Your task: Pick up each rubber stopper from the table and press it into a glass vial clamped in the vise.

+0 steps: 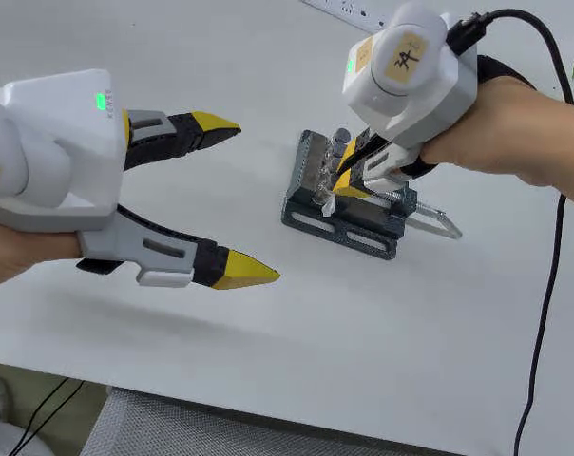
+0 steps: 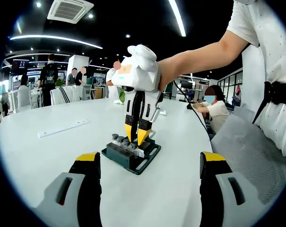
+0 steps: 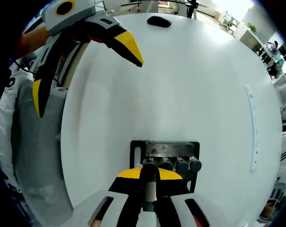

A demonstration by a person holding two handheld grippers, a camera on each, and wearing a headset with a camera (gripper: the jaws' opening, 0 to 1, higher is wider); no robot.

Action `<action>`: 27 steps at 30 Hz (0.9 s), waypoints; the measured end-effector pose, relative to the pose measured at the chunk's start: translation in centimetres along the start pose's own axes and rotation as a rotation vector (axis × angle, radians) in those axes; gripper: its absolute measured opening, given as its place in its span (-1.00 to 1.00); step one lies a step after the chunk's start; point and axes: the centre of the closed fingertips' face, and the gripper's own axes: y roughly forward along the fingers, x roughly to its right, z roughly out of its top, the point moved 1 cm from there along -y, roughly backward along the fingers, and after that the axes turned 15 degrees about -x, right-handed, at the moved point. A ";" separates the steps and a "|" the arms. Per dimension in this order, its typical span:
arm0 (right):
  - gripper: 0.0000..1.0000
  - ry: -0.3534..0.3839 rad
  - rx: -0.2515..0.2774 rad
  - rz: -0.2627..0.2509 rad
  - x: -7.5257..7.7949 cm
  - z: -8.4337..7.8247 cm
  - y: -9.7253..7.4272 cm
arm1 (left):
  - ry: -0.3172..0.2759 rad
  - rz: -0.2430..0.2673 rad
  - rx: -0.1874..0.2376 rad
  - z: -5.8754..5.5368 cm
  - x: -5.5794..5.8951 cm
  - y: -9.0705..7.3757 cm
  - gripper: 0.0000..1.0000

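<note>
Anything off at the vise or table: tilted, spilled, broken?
Nothing stands out. Vise sits flat on the table, its stoppered vials upright in a row. Right gripper is shut on the end stopper; left gripper hovers open, apart. No spill visible.

Left gripper (image 1: 258, 199), right gripper (image 1: 342, 185): white shells, black jaws, yellow tips, one green lamp each. Vise (image 1: 349, 233) dark grey; its screw (image 1: 434, 223) silver. Each rubber stopper (image 3: 182, 165) dark grey. Table (image 1: 268, 361) plain white. Cable (image 1: 545, 313) black.

Bright, even overhead light from ceiling strips (image 2: 178, 19); I see soft shadows on the white table (image 1: 268, 342), fisheye bending at edges.
</note>
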 end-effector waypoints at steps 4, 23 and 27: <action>-0.88 -0.012 0.017 -0.004 0.0 -0.1 0.0 | 0.002 -0.005 0.005 0.4 0.2 0.1 0.72; -0.80 0.042 0.074 0.007 -0.2 -0.1 -0.2 | -0.005 -0.006 0.011 0.4 0.5 0.0 0.70; -0.80 0.058 0.091 0.004 -0.3 -0.3 -0.4 | -0.006 -0.006 0.011 0.5 0.4 0.0 0.70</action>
